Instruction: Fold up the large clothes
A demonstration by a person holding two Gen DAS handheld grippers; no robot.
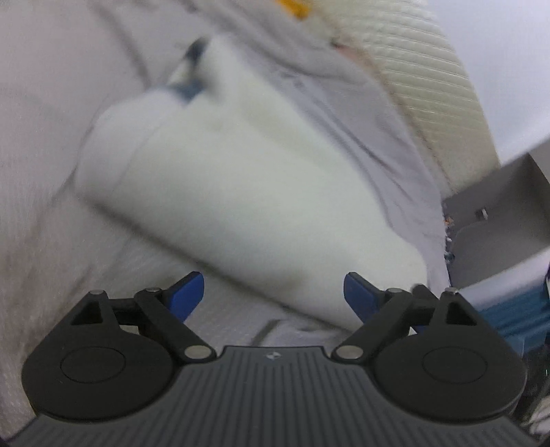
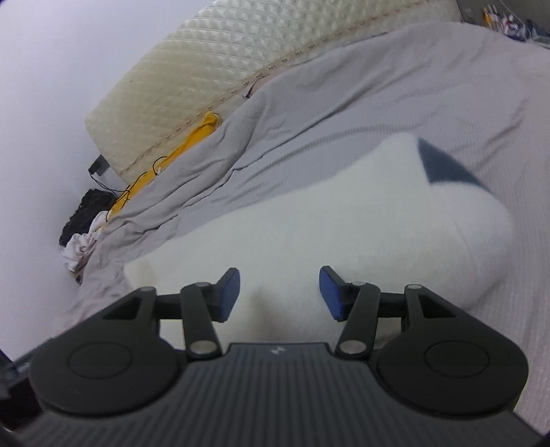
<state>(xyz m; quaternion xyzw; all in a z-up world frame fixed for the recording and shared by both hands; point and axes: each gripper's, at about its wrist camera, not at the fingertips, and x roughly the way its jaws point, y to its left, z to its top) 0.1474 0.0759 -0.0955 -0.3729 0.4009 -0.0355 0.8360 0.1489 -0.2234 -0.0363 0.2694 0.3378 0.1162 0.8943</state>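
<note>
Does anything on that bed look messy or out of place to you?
The white garment looks neatly folded on the grey bedsheet. What stands out lies behind it: a yellow cloth is wedged between sheet and mattress, and crumpled black and white clothes are heaped by the wall.

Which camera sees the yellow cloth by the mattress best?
The right wrist view. There the yellow cloth runs in a long strip between the quilted mattress and the grey sheet. The left wrist view catches only a blurred scrap of it at the top edge.
</note>
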